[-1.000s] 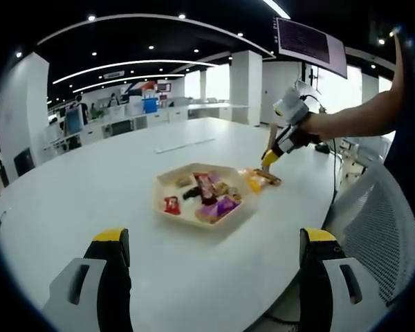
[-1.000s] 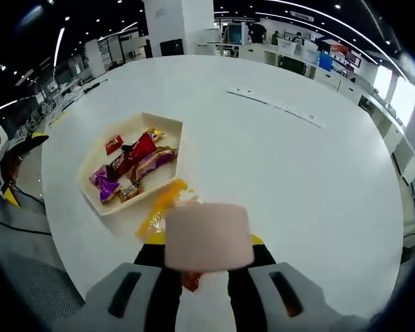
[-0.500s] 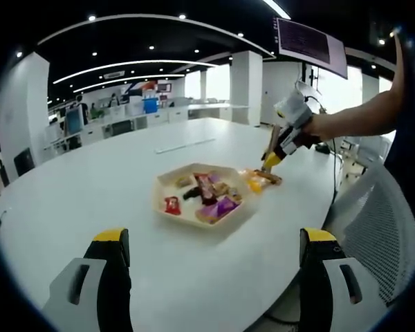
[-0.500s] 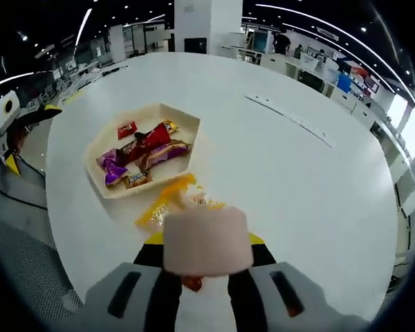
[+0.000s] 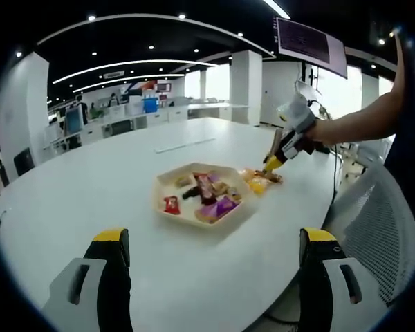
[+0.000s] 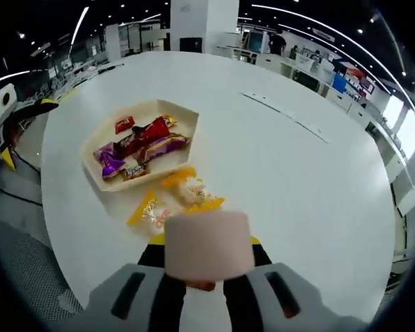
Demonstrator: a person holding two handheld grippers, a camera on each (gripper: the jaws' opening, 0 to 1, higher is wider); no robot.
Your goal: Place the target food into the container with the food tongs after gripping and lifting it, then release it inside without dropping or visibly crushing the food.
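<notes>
Right gripper view looked down on the target food, a few crinkled yellow and clear snack packets [image 6: 182, 195], which lay flat on the white desk [image 6: 283, 173] just beside the container [image 6: 187, 126] and outside its rim. That container was a shallow, cream-coloured hexagonal tray with low straight walls, and it held glossy wrapped sweets in red, purple and brown. Close to the lens the right hand-held gripper [image 6: 202, 280] had its two dark jaws drawn in near each other around something reddish, but a pale blurred block hid the tips, so I could not tell whether it was clenched on anything or what that reddish thing was. At the far left edge of this view part of the other hand-held gripper showed, white with a yellow tip.

In the left gripper view the same tray [image 5: 167, 181] sat near the middle of the smooth, rounded desk [image 5: 76, 187], with the yellow packets [image 5: 258, 181] at its far right side. The right hand-held gripper [image 5: 271, 164] hung over them, yellow-tipped and slanted downward, held by a bare forearm [image 5: 356, 119]. The left hand-held gripper [image 5: 209, 245] stood released, its black, yellow-capped jaws wide apart and holding nothing. A grey mesh chair back [image 5: 373, 214] curved at the right.
</notes>
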